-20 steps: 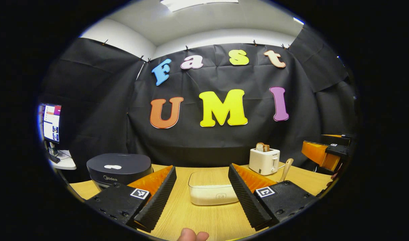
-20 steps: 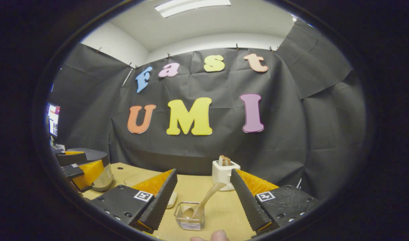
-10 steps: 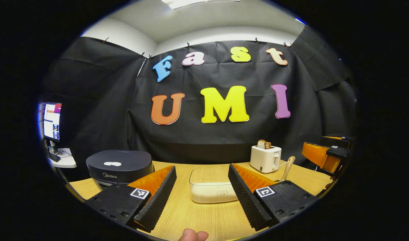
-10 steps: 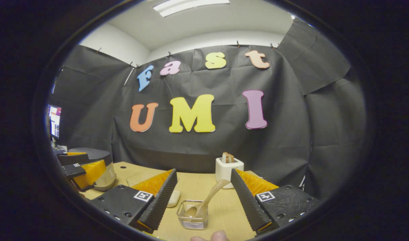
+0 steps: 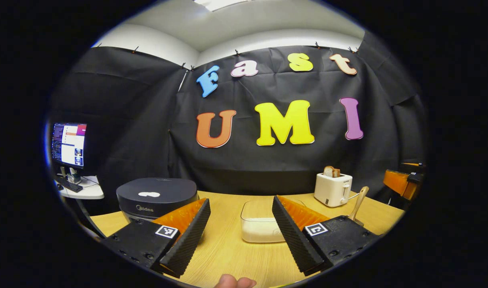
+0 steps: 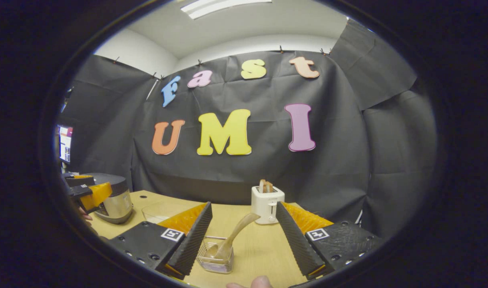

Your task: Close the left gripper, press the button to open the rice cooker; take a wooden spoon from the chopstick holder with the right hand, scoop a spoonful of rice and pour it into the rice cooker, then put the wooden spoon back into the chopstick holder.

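In the left gripper view, the left gripper (image 5: 240, 230) hangs over the light wooden table (image 5: 228, 252) with its two black ribbed fingers spread wide and nothing between them. Beyond its left finger stands the dark round rice cooker (image 5: 157, 198), lid down, a pale patch on the top. Between the fingers, farther back, sits a clear rectangular plastic box of white rice (image 5: 259, 224), partly hidden behind the right finger. Toward the right of that view a white two-slot toaster with bread in it (image 5: 333, 189) stands near the black cloth wall, and the pale wooden spoon (image 5: 358, 205) rises just beside it, handle up and leaning slightly right. A computer monitor on a white side desk (image 5: 69, 145) glows at the far left. The edge of a fingertip of the person's hand (image 5: 234, 282) shows at the bottom.

In the right gripper view, the right gripper (image 6: 244, 236) is likewise open and empty, above a small clear square chopstick holder (image 6: 215, 260) that stands on the table between its fingers, nearer the left one. The spoon's bowl rests down inside the holder; its handle slants up and to the right, toward the toaster behind, its tip apparently free of both fingers, though the lens distortion makes that hard to judge. At the far left the other gripper sits in front of the cooker.
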A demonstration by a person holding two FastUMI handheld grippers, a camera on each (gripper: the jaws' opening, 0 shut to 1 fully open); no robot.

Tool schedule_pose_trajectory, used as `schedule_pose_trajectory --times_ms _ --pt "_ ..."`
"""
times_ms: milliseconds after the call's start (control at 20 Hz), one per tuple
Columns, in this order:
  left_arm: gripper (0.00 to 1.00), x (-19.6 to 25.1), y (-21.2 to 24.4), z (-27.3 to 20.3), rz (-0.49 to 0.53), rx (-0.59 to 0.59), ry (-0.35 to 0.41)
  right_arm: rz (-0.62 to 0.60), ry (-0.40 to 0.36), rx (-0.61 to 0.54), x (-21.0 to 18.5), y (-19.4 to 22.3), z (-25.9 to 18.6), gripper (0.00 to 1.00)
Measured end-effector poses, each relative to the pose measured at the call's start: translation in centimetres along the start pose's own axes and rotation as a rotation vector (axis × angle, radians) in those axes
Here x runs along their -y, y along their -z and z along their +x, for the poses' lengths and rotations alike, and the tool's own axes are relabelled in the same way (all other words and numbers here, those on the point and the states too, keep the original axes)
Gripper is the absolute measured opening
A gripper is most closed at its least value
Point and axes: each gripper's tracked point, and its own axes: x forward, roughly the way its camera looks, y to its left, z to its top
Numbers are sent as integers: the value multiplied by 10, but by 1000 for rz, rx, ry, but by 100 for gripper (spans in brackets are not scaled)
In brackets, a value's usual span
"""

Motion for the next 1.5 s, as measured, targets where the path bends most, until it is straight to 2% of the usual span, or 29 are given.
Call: schedule_pose_trajectory --times_ms 250,400,650,700,750,800,850,1050,1200,1250,1300,1500 --pt "97 -46 -6 -3 44 -55 -79 28 -71 -38 -5 18 11 95" --pt "81 -78 -11 -2 57 -96 -105 14 -87 -24 1 15 11 95" --pt "72 -128 -24 10 69 -147 -170 26 -97 -22 7 18 12 96" --pt "66 -135 -27 12 71 -157 -174 27 -98 -22 7 18 13 96" --pt "63 -139 -30 15 59 -170 -167 26 -94 -23 10 20 12 96" --pt "54 -144 -32 20 40 -185 -165 24 -90 -28 13 23 12 96" --pt "40 -156 -31 29 6 -230 -180 24 -82 -34 15 26 14 94" --pt "21 -158 -14 46 -24 -360 -115 20 -69 -19 18 27 13 96" --pt "7 -166 -8 52 -17 -402 -127 26 -74 -34 15 32 16 94" --pt "3 -163 -1 56 -31 -438 -107 24 -74 -37 15 33 17 96" --pt "3 -161 9 61 -56 -487 -89 23 -76 -39 14 35 18 96" --pt "2 -171 31 70 -107 -598 -116 22 -66 -40 17 38 18 96"
